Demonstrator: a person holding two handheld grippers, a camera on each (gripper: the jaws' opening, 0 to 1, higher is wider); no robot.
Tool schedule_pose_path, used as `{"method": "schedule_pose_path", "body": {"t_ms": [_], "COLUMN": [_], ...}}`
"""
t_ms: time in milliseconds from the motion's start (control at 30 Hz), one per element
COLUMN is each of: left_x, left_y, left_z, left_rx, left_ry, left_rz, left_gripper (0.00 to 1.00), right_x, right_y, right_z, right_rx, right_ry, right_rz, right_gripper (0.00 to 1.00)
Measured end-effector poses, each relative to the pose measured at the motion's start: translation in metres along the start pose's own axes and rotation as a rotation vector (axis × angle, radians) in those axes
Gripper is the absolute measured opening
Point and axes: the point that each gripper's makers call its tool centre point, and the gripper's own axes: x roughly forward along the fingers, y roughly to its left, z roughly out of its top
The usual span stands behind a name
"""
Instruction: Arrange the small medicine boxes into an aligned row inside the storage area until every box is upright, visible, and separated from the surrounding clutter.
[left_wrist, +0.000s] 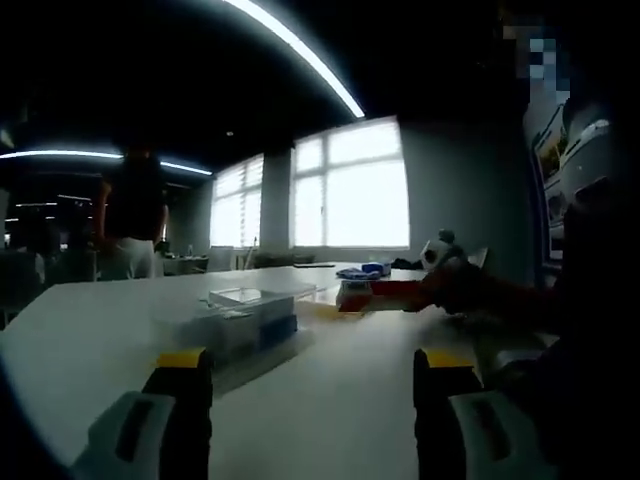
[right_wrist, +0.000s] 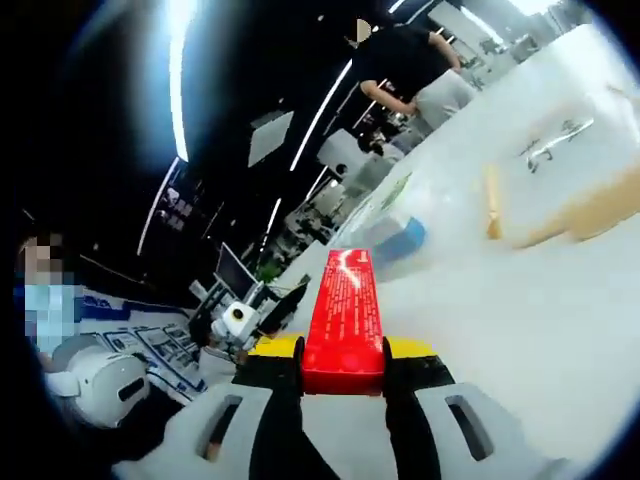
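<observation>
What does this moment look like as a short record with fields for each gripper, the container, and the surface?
right gripper: shut on red box, held lengthwise between the jaws
left gripper: open, jaws apart, nothing between them, above the white table
clear container: on the table ahead of the left gripper, something blue inside
person: standing in the background by the table

Too blurred to read: white print on the long red cardboard medicine box (right_wrist: 343, 325). Contents of the clear plastic storage container (left_wrist: 243, 318) indistinct. Dark-topped standing person (right_wrist: 412, 68) half cut off.
</observation>
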Motion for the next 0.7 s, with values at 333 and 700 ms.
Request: {"method": "schedule_pose_path", "body": {"t_ms": [333,700], "left_x": [0.021,0.026], "left_y": [-0.048,-0.097], "left_z": [0.025,0.035], "left_rx": [0.155,0.204], "left_ry": [-0.061,-0.084], "left_rz": [-0.22,-0.422], "left_gripper": [0.72,0.49], "right_x": [0.014,0.03], "right_y": [0.031,0.061], "right_z": [-0.027,-0.046], "right_rx": [0.115,0.2], "right_ry": [0.181,0.294], "right_rz": [0.206,0.371], "right_gripper": [0.28,0.28]}}
